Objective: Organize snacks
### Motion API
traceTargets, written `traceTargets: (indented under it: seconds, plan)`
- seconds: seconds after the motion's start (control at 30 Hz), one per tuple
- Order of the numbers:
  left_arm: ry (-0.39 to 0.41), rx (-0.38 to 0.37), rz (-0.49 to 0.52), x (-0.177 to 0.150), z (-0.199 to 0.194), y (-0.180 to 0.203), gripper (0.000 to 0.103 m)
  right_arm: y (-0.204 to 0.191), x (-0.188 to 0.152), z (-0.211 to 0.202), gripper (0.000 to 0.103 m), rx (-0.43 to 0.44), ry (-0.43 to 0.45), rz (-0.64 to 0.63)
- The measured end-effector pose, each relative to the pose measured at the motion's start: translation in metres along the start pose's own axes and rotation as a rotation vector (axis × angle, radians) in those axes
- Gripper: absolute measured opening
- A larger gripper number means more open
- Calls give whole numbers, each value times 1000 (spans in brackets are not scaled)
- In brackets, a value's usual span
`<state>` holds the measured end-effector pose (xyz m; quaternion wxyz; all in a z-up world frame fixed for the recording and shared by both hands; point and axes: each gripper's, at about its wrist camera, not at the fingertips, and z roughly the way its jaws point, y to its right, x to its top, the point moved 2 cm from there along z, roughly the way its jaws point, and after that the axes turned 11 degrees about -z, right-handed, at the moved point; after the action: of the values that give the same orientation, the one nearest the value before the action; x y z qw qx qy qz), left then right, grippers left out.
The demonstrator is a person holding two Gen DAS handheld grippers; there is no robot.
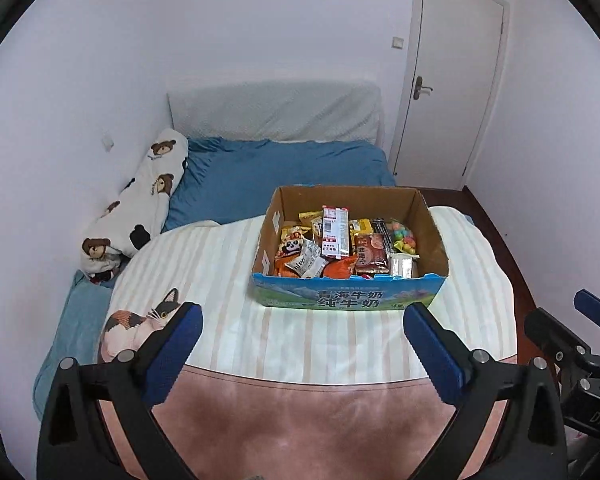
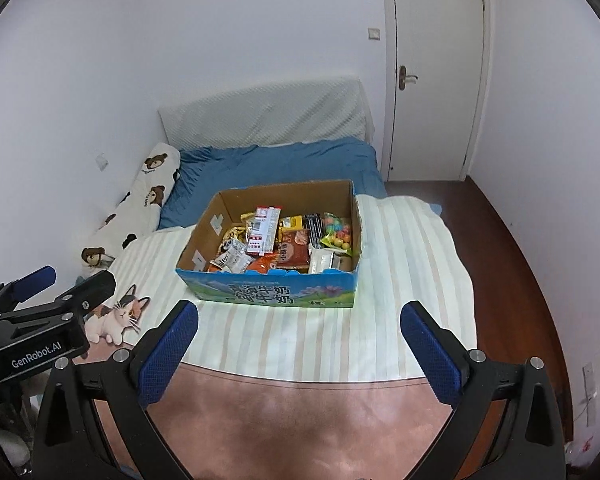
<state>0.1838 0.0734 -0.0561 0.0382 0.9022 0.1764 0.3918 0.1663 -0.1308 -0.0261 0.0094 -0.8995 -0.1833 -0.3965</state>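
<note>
While both tools are hanging above the near end of the bed, the left gripper [image 1: 302, 330] is standing with its blue-padded jaws spread wide and nothing between them, and the right gripper [image 2: 299, 330] is gaping just as wide, holding and touching nothing. Both are sitting on the near side of the cardboard milk carton box [image 2: 274, 292], well apart from it. The box is resting on the striped blanket [image 2: 400, 280], its top open and its printed blue front facing the grippers. Inside the box, snack packets [image 1: 340, 246] are lying in a loose, overlapping heap: a long red-and-white packet [image 1: 335, 232] is lying on top, a brown packet [image 1: 370, 258] just right of it, and a bag of coloured candy balls [image 1: 405, 238] against the box's right wall.
</note>
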Motion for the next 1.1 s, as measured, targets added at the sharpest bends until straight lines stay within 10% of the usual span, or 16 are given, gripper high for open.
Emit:
traceTargets:
  seconds: [1.1]
  plan:
    - [-38,77,4,30,92,8,103,28,35,88,103,-78,-31,60]
